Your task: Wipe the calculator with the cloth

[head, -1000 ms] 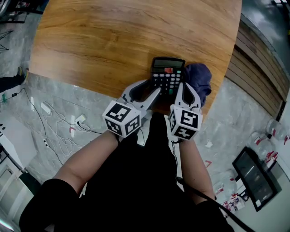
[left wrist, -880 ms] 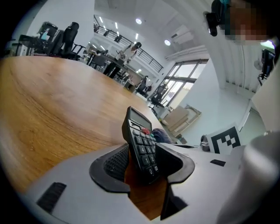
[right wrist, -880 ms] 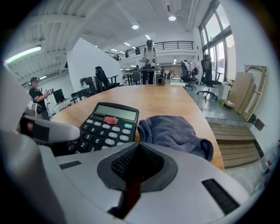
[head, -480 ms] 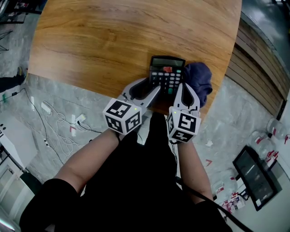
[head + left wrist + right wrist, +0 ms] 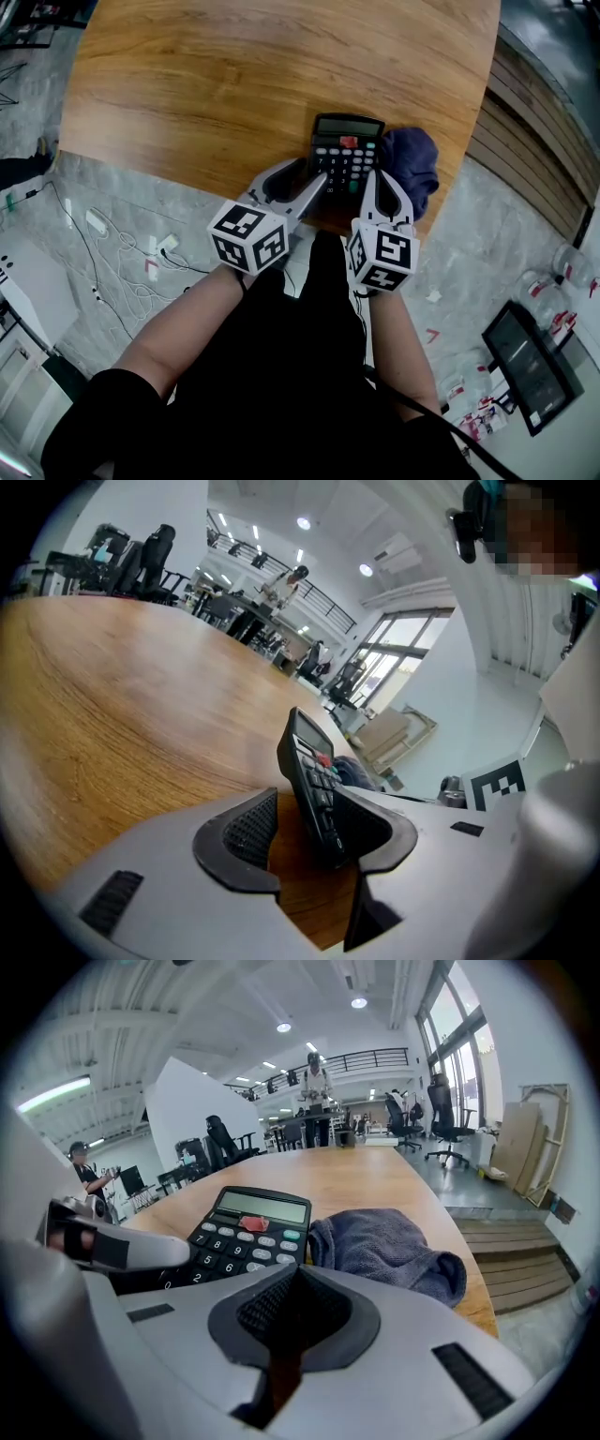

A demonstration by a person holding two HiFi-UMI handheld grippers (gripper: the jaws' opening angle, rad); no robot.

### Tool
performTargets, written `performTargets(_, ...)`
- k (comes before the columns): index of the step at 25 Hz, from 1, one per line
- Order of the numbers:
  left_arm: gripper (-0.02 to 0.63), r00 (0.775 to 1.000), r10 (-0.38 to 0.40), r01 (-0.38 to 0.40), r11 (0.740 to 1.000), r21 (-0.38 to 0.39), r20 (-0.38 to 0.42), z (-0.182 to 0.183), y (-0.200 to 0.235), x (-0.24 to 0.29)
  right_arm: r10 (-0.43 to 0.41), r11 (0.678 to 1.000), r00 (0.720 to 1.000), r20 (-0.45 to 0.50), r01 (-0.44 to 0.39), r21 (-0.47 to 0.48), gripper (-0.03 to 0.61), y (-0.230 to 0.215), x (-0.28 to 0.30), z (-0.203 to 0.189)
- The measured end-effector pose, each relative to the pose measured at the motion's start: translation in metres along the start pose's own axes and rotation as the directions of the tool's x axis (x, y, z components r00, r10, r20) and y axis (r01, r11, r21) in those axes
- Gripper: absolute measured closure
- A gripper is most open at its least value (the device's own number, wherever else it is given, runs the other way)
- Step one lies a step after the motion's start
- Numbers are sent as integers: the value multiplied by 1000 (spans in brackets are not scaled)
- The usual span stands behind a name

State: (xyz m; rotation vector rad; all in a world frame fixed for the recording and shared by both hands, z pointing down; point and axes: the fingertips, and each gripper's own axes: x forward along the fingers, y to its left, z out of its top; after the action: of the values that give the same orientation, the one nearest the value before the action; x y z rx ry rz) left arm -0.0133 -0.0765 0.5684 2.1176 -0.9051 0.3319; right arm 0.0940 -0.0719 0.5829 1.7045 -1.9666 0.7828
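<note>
Left tool (image 5: 314, 173) released, jaws wide about the calculator (image 5: 346, 150), near edge; right tool (image 5: 379, 175) clenched, empty, near calculator; cloth (image 5: 412, 164) just right of calculator.

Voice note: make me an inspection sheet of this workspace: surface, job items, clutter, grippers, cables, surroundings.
Surface: wooden table.
Job's things: calculator lying keys up near the front edge; blue cloth bunched beside it on the right.
Clutter: nothing seen on the table.
Grippers: left hand-held gripper open, the calculator's near corner between its jaws; right hand-held gripper shut, empty.
Cables: white cables on the floor; black cable by the right arm.
Surroundings: grey floor, monitor lying on it, wooden steps.
</note>
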Motion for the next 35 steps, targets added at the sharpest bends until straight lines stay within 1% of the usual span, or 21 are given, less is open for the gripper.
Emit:
performTargets(3,431,999,-43,43,999,-31,-17,-2,-2,-1,0,1000,1000,3,0,9,563,-1,0,0)
performTargets(7,431,995,-94,92,995,-37,-35,-3,-11,6,-1,1000,1000,4,0,13,563,-2,0,-1)
performTargets(10,433,994,-101,100,994,-31,-42,-3,-15,10,1,1000,1000,5,-1,22,563,-3,0,-1)
performTargets(12,482,995,-97,96,995,-37,-30,-2,-13,10,3,1000,1000,3,-3,27,563,-3,1,-1)
performTargets(13,488,995,-100,99,994,-44,-21,-1,-12,9,3,1000,1000,-1,-3,25,563,-2,1,-2)
performTargets(16,506,994,-113,114,990,-87,10,1,-13,8,-19,999,1000,4,19,-28,563,-2,-6,3)
performTargets(20,525,989,-130,137,983,-120,67,11,-17,4,-77,990,995,57,83,-112,561,-7,-28,29)
performTargets(23,537,985,-139,154,974,-167,103,17,-17,2,-115,981,993,15,116,-152,560,-28,-33,32)
performTargets(26,541,983,-145,163,972,-172,115,20,-20,2,-131,980,988,-78,117,-158,487,-52,-21,20)
performTargets(29,543,981,-151,170,971,-167,121,21,-22,2,-124,985,980,-156,103,-137,469,-63,-6,6)
performTargets(32,543,979,-155,178,968,-177,132,21,-22,1,-116,989,978,-171,98,-114,469,-64,2,1)
performTargets(35,544,978,-153,179,964,-194,142,21,-21,0,-105,988,978,-179,82,-131,469,-62,4,1)
